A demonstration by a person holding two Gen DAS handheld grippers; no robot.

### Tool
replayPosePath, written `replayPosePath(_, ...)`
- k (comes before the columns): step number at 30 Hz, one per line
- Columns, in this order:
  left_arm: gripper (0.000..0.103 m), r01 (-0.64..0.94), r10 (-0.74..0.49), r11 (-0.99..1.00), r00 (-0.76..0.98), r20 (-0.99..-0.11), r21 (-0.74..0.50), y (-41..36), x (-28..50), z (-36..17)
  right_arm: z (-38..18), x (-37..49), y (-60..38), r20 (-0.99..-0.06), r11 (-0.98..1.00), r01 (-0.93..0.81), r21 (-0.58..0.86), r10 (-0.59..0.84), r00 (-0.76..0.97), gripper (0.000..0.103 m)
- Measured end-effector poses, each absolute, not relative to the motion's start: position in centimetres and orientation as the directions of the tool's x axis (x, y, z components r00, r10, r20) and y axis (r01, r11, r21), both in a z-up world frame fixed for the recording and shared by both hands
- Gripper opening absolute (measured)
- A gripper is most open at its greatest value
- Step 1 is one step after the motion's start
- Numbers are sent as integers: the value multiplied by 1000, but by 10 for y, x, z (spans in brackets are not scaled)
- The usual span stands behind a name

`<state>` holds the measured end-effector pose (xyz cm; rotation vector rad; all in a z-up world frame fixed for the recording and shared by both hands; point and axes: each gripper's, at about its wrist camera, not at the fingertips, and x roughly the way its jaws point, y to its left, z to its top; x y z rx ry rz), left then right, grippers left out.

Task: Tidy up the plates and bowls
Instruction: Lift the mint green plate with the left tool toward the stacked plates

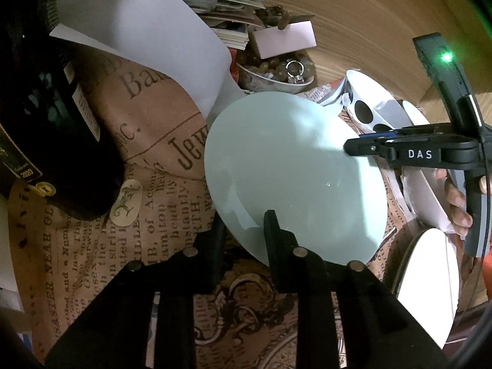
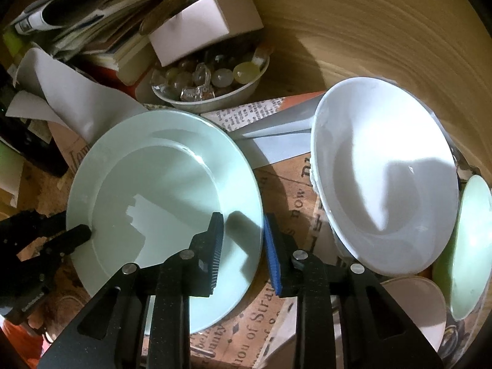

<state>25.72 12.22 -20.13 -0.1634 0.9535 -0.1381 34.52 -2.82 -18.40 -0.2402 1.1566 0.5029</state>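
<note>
Left wrist view: left gripper (image 1: 244, 230) is pinching the near rim of the pale green plate (image 1: 292, 172) sitting on the newsprint-pattern paper (image 1: 166, 141). Right gripper (image 2: 243, 246) clamps its opposite rim; white plate (image 2: 384, 178) leans just beside.

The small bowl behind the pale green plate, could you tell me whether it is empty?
No, the small bowl behind the pale green plate is filled with glassy, rounded stones and crystals.
</note>
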Motion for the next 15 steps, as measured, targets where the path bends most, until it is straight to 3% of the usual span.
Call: replayPosePath(15,25,14,-166,979,632,-757,-202,129,229,-172,-142,315,-39,-867,850,-518,93,325,377,21)
